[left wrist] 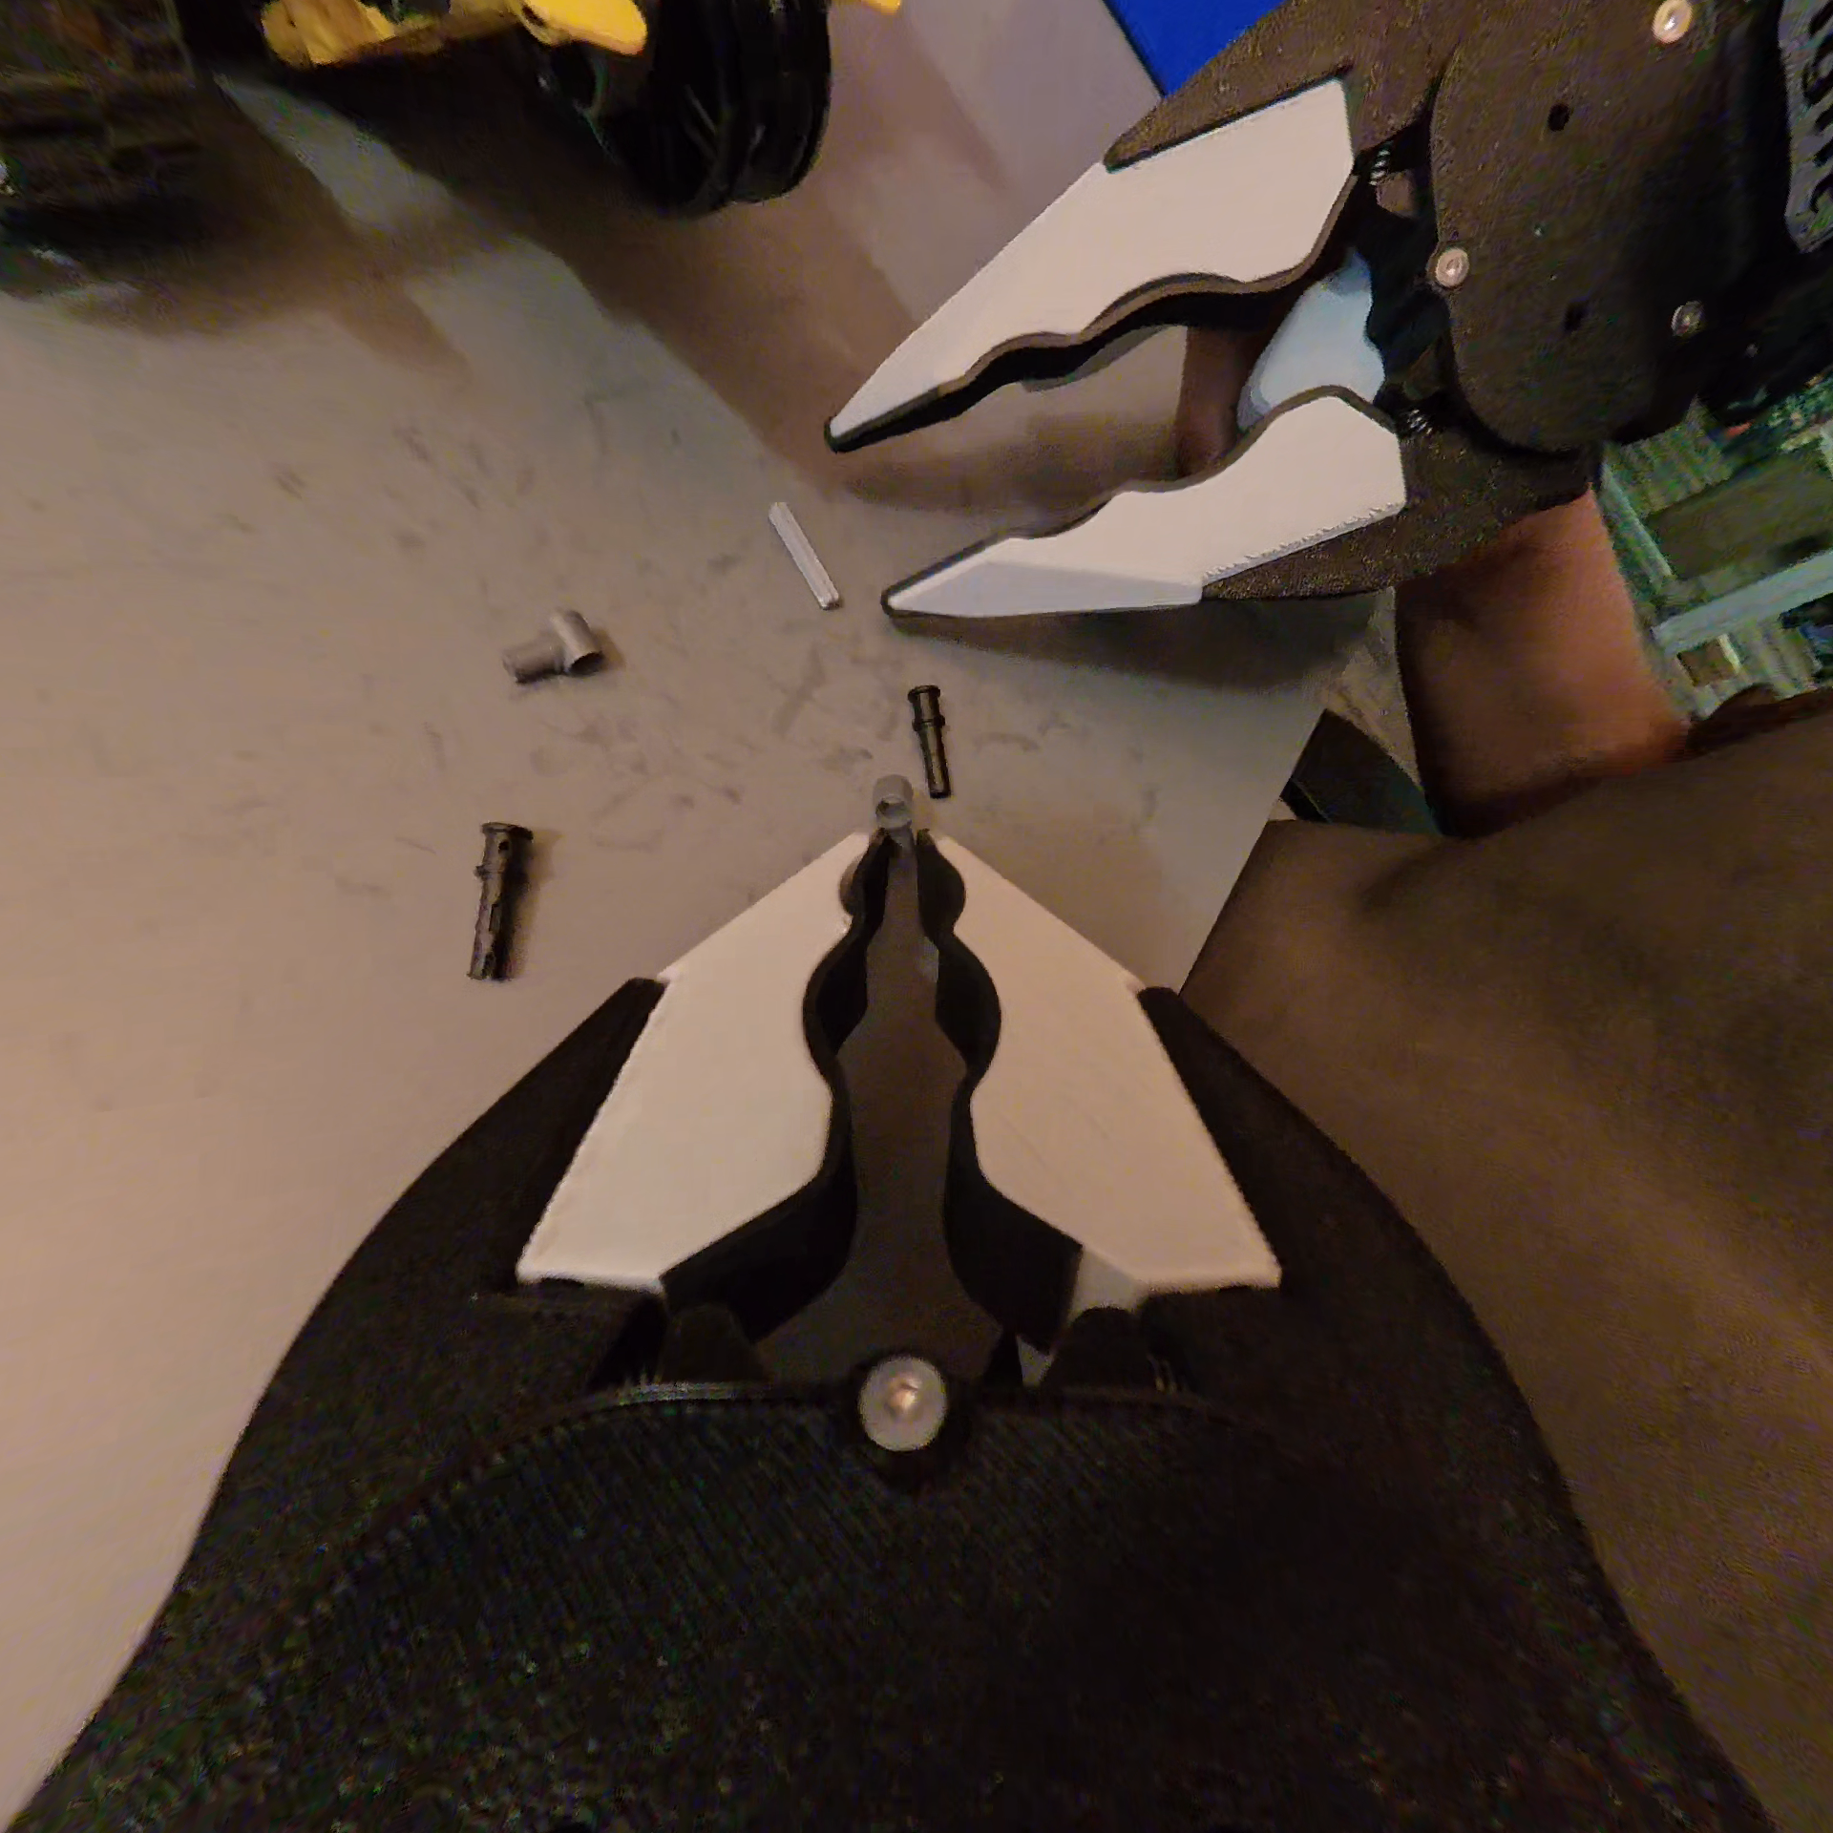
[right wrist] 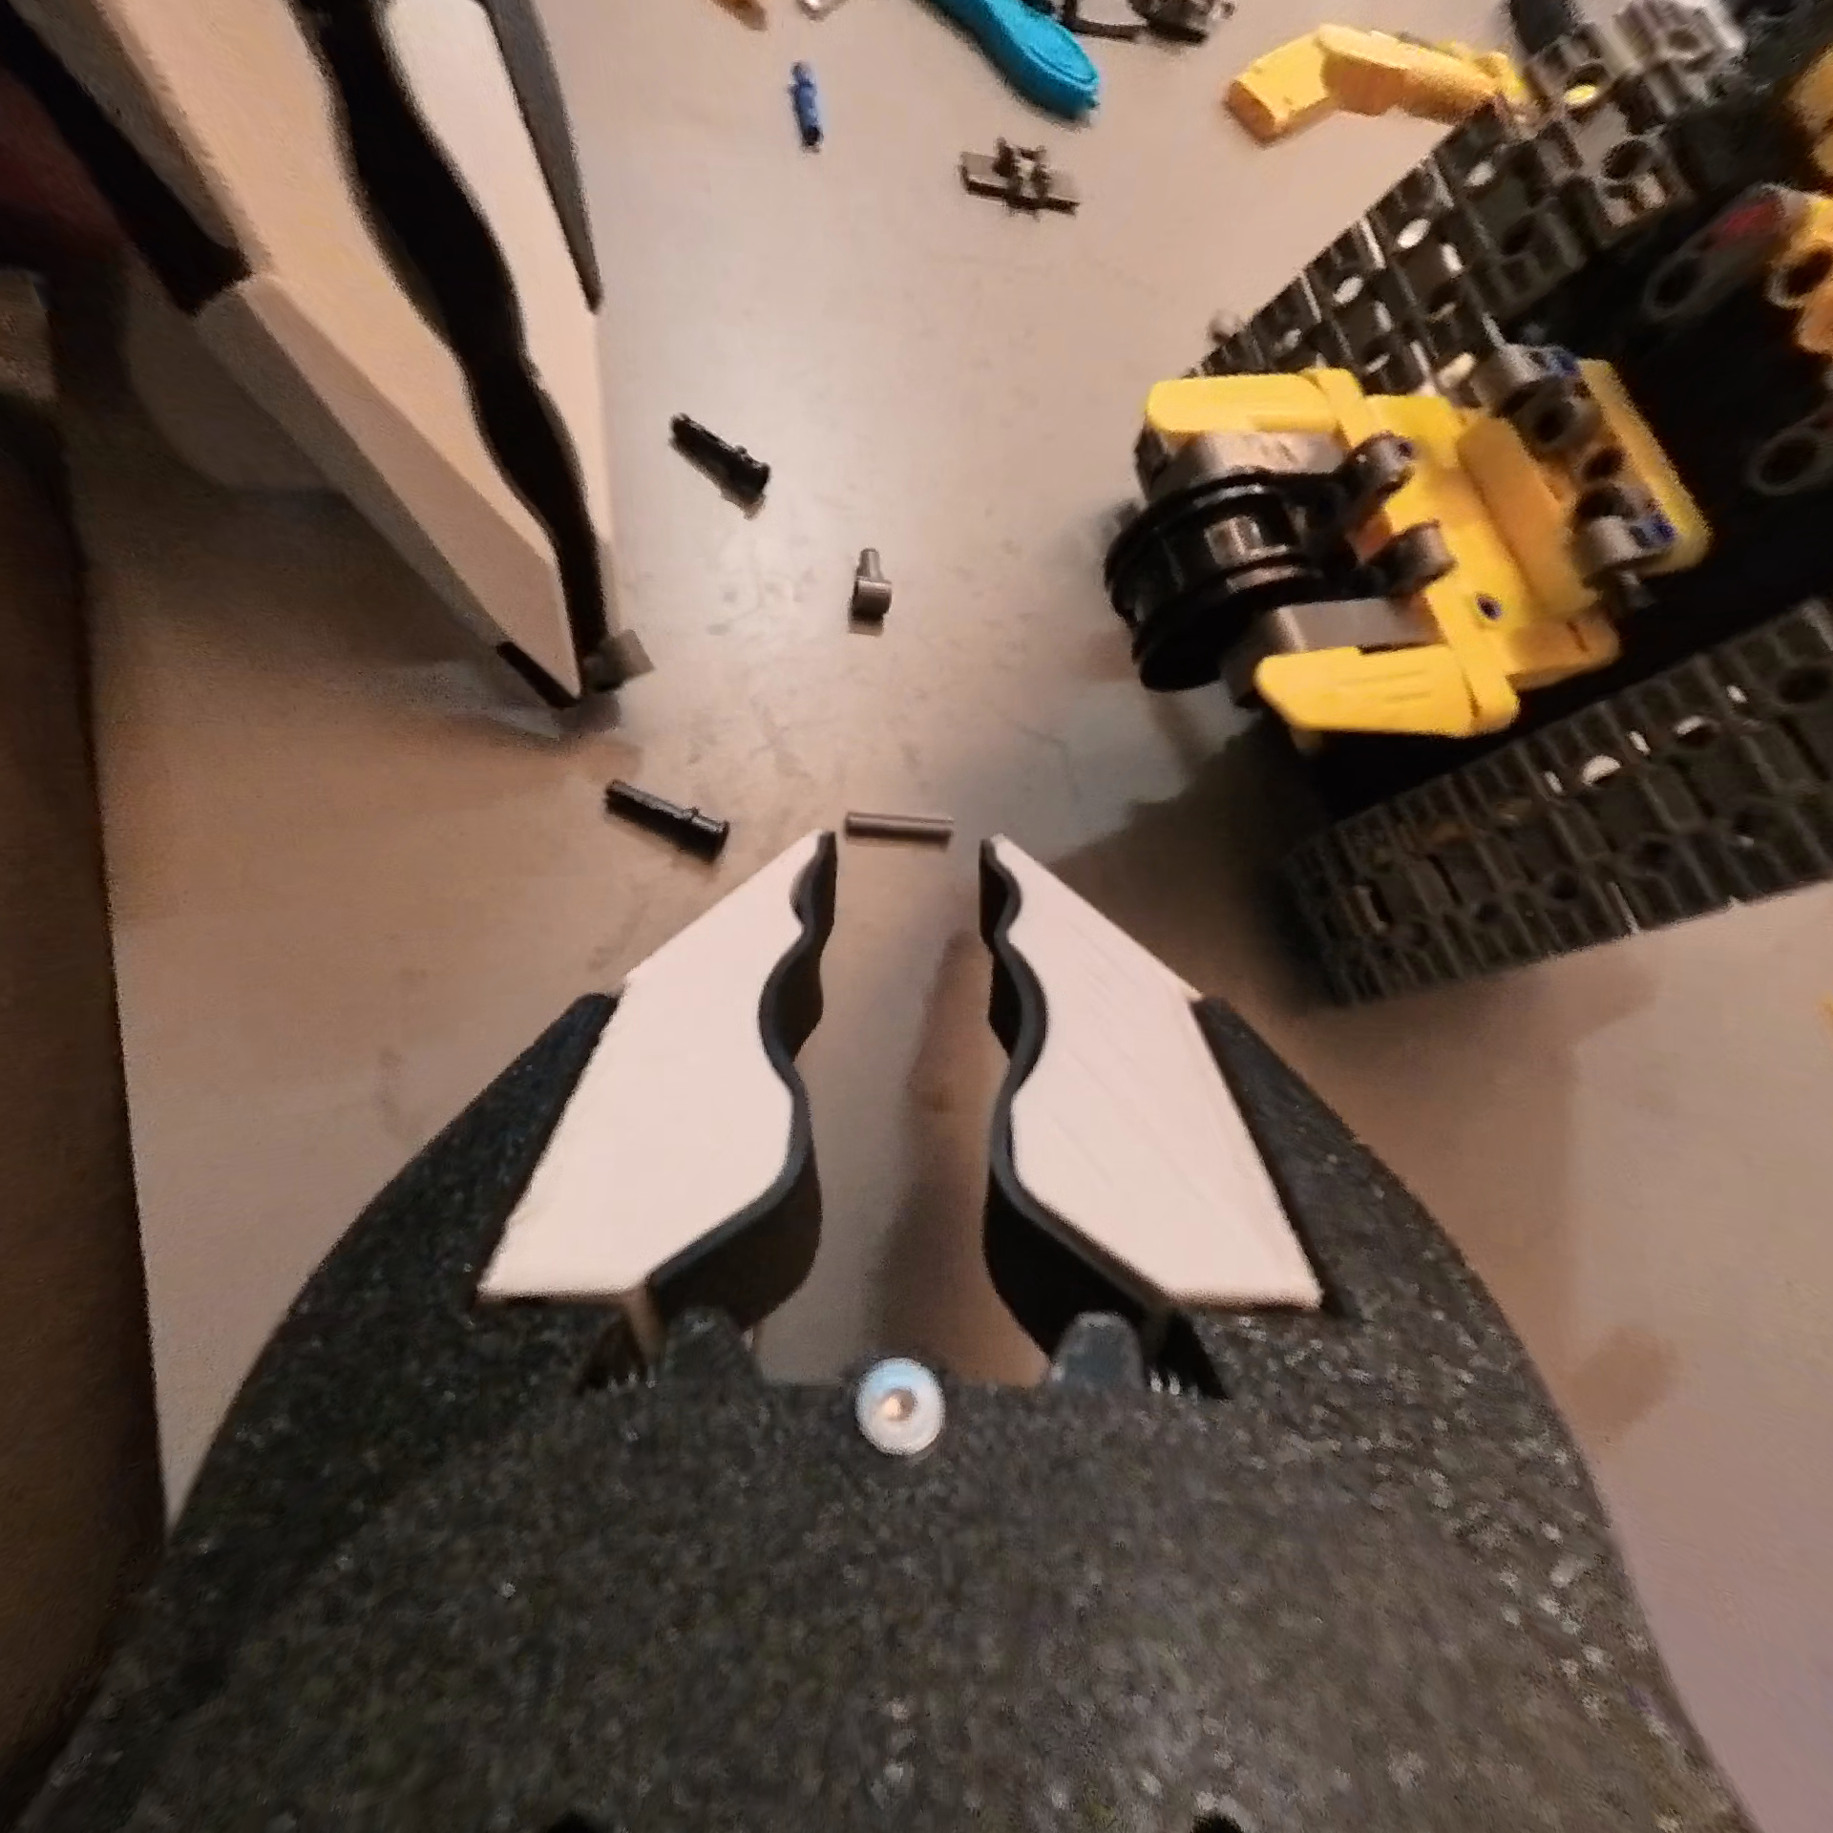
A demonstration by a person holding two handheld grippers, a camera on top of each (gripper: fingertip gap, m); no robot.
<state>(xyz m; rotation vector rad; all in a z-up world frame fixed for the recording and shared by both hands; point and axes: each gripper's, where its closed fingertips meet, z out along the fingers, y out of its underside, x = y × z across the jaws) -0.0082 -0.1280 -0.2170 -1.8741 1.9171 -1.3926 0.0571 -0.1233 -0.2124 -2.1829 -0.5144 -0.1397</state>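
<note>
Your left gripper (left wrist: 898, 838): jaws pinched on small grey bush (left wrist: 892, 799), frame centre. Your right gripper (right wrist: 908, 853): jaws parted, empty, grey axle (right wrist: 899, 825) just ahead on desk (right wrist: 992, 347).

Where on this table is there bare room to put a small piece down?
Bare table lies left of the grey elbow piece and long black pin. It is crowded around the left gripper, shut on a small grey connector: short black pin, grey axle, open right gripper, yellow tracked model.
</note>
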